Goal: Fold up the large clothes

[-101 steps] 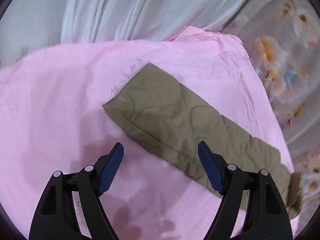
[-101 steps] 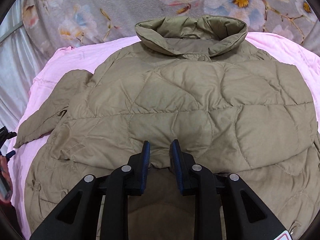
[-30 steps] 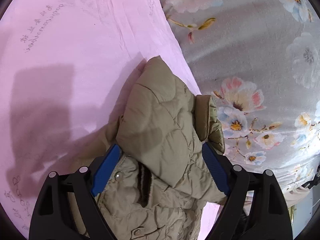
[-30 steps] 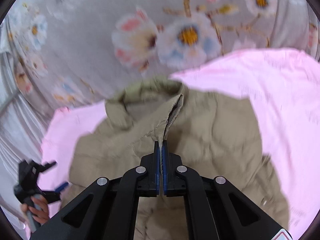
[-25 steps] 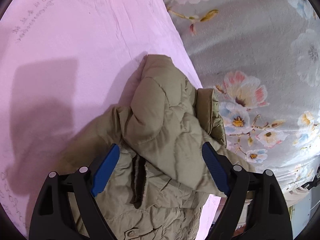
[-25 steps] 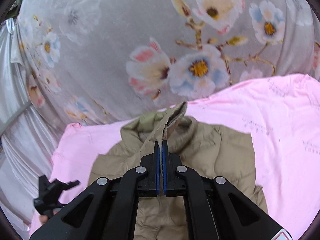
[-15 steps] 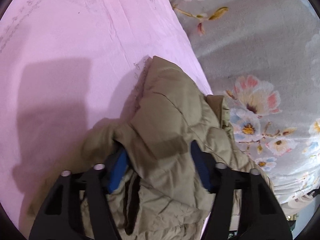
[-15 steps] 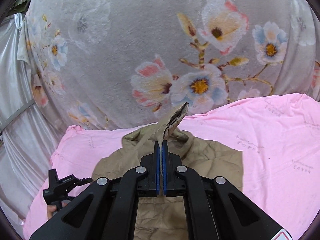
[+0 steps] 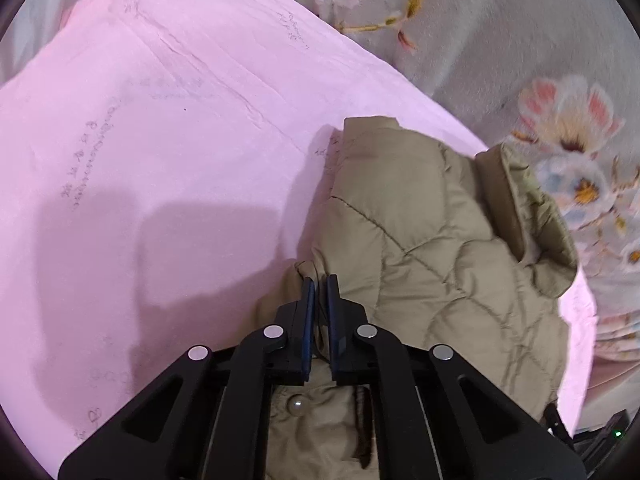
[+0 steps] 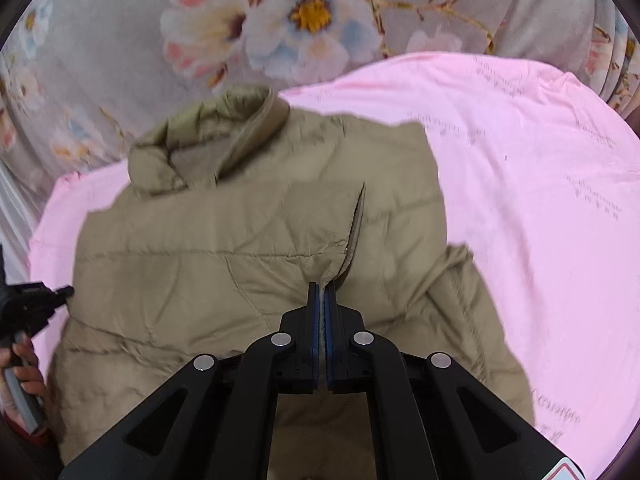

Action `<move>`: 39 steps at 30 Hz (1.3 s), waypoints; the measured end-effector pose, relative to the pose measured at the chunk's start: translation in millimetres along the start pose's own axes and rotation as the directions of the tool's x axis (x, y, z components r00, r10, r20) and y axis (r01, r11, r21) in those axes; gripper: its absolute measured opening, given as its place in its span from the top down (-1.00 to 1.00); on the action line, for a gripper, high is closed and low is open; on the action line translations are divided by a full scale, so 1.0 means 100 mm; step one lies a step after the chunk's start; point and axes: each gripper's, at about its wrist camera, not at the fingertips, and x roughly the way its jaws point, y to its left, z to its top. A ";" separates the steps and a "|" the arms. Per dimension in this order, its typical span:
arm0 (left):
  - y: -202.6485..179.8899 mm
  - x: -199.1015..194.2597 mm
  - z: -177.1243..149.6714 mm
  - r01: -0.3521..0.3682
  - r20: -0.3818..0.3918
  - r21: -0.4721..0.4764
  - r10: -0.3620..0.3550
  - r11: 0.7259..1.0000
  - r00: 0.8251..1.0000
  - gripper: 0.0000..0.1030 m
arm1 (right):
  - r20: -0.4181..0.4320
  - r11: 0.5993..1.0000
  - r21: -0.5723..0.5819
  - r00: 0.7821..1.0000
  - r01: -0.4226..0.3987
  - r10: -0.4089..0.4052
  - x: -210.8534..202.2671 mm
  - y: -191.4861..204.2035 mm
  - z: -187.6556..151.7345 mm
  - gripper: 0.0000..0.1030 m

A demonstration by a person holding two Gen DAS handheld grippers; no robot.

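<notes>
Both your grippers are pinching the quilted khaki jacket (image 10: 248, 240) on the pink sheet (image 10: 540, 200) (left gripper (image 9: 319, 286) just clamped, right gripper (image 10: 321, 292) gripping an edge): one fold made, more remain.

Both views evenly lit, soft overhead light, no glare. Left wrist: broad soft shadow on pink sheet (image 9: 168, 128), left of the tool (image 9: 319, 284). Right wrist: motion blur on jacket (image 10: 256, 232) collar & floral cloth (image 10: 280, 24). Heavy fisheye bend w/ dark vignette at corners. Sheet print smeared near rims.
</notes>
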 end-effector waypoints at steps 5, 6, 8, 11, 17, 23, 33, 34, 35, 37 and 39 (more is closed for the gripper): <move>-0.03 0.13 -0.10 -0.091 0.022 0.068 0.090 0.994 0.996 0.97 | -0.014 0.999 -0.036 0.999 0.039 -0.040 0.15 0.04 -0.16 0.94; -0.03 0.16 -0.12 -0.097 0.016 0.075 0.097 0.992 0.995 0.96 | -0.016 0.998 -0.043 0.999 0.045 -0.045 0.16 0.05 -0.17 0.92; -0.04 0.15 -0.13 -0.116 0.040 0.091 0.113 0.989 0.993 0.94 | -0.019 0.998 -0.050 0.999 0.045 -0.046 0.16 0.07 -0.17 0.88; -0.10 0.01 -0.15 -0.150 0.072 0.130 0.141 0.980 0.987 0.93 | -0.024 0.998 -0.036 0.998 0.059 -0.060 0.05 0.05 -0.16 0.77; -0.46 -0.72 -0.17 -0.178 0.262 0.247 0.112 0.952 0.959 0.17 | 0.136 0.997 -0.007 0.988 0.075 -0.073 -0.57 0.10 0.05 0.63; -1.15 -0.57 -0.20 -0.078 0.198 0.365 0.005 0.928 0.980 0.00 | 0.078 0.995 -0.066 0.994 -0.072 0.077 -0.34 0.59 0.24 0.63; -1.29 0.07 -0.63 -0.195 0.183 0.465 0.121 0.863 0.976 -0.03 | -0.011 0.991 -0.129 0.999 -0.046 0.045 0.26 0.82 -0.14 0.66; -1.30 0.09 -0.66 -0.207 0.195 0.472 0.128 0.857 0.972 -0.04 | -0.006 0.990 -0.134 0.999 -0.041 0.041 0.28 0.83 -0.16 0.65; -1.30 0.09 -0.68 -0.215 0.202 0.476 0.132 0.853 0.971 -0.04 | -0.002 0.990 -0.139 0.999 -0.035 0.035 0.28 0.83 -0.19 0.65; -1.31 0.11 -0.71 -0.227 0.212 0.482 0.139 0.846 0.967 -0.04 | 0.006 0.988 -0.153 1.000 -0.020 0.021 0.30 0.85 -0.22 0.65; -1.32 0.13 -0.73 -0.233 0.215 0.485 0.144 0.843 0.966 -0.04 | 0.009 0.988 -0.157 1.000 -0.015 0.017 0.31 0.84 -0.23 0.65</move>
